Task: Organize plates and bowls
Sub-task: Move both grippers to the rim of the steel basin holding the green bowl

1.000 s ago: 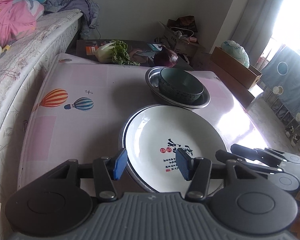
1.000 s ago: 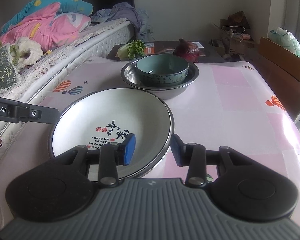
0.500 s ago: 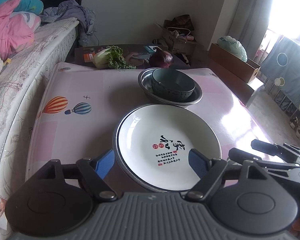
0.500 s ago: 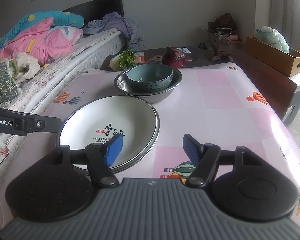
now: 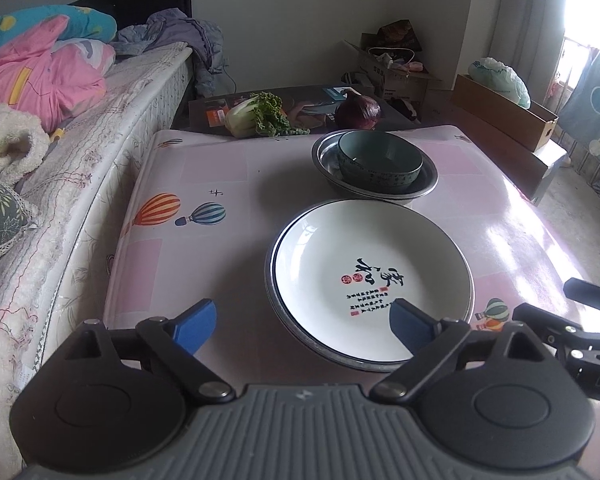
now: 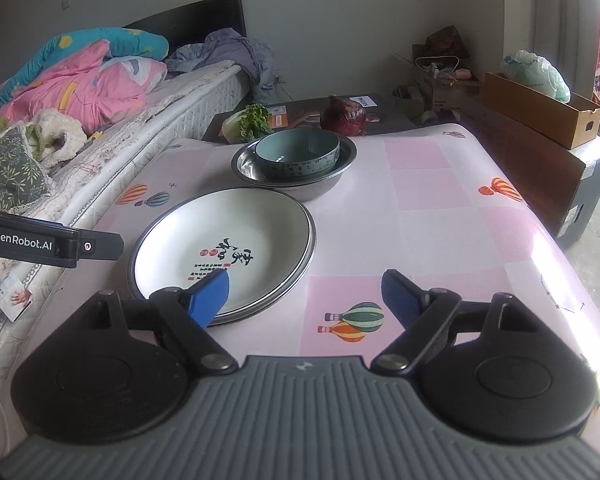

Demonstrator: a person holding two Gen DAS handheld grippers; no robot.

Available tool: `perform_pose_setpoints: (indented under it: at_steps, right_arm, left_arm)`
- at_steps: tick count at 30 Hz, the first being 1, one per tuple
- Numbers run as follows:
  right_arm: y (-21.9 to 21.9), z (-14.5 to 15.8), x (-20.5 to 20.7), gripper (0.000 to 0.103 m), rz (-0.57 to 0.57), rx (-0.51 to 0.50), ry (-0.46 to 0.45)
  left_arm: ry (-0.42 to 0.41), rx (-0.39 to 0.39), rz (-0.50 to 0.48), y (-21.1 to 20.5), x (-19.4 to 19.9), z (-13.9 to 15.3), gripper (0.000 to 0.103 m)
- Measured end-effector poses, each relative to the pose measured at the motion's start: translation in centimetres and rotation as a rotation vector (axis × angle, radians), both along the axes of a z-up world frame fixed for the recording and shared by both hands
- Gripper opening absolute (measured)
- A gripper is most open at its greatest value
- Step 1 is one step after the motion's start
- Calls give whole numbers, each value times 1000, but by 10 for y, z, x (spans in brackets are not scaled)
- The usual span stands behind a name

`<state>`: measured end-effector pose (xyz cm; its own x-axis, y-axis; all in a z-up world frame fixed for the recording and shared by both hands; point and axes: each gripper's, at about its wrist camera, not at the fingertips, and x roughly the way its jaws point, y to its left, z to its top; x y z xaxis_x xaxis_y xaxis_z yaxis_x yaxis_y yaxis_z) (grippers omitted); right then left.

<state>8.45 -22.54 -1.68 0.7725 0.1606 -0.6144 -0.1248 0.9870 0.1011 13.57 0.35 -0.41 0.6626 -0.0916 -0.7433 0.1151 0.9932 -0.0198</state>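
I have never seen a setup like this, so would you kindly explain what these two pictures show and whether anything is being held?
No robot arm here: a person carries a handheld claw in each hand, and each claw has a camera looking out along its two blue-tipped fingers. One picture comes from the left claw, the other from the right claw. On the table lies a white plate stacked on a metal plate, and behind it a green bowl sits inside a metal basin. Both claws have just been opening and stand wide open, with nothing between their fingers, so nothing is held.
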Motion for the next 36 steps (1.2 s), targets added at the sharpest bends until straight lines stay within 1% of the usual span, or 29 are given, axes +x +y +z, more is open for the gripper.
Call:
perform_pose_setpoints:
  at_steps: [1, 5, 7, 9, 14, 16, 18, 22, 25, 27, 30, 32, 35, 36]
  right_arm:
    - [1, 1, -1, 89, 3, -7, -1]
    - [5, 5, -2, 91, 12, -27, -12]
    - [6, 7, -1, 95, 15, -28, -16]
    - [7, 9, 1, 96, 18, -26, -22]
    - [7, 12, 13, 97, 36, -27, -21]
    - [5, 13, 21, 97, 41, -13, -15]
    - [-3, 16, 35, 97, 47, 18, -5]
    - [-17, 17, 71, 97, 46, 78, 38]
    - [-27, 14, 107, 97, 31, 107, 87]
    - [-34, 12, 128, 97, 25, 120, 108]
    - [-43, 5, 163, 96, 11, 122, 127]
    - [-49, -3, 189, 96, 1, 139, 156]
    - [-56, -15, 221, 87, -8, 171, 194]
    - [-57, -18, 228, 81, -6, 178, 203]
  left_arm:
    - [-3, 8, 4, 0, -1, 1, 95]
    - [-9, 21, 14, 0, -2, 3, 95]
    - [-12, 26, 16, -1, -3, 5, 95]
    - [-13, 29, 18, -1, -2, 5, 95]
    - [-6, 32, 28, 1, 7, 3, 96]
    - [1, 31, 30, 2, 15, 2, 96]
    - [-7, 25, 34, 5, 25, 4, 96]
    - [-65, -21, 57, 19, 52, 8, 96]
    - [-68, -62, 66, 29, 82, 6, 96]
    - [-53, -67, 55, 31, 105, 4, 94]
    - [-27, -61, 20, 27, 138, -1, 87]
    - [3, -68, -4, 23, 158, -7, 75]
    - [65, -112, -29, 18, 188, -19, 65]
    - [85, -136, -35, 17, 198, -22, 64]
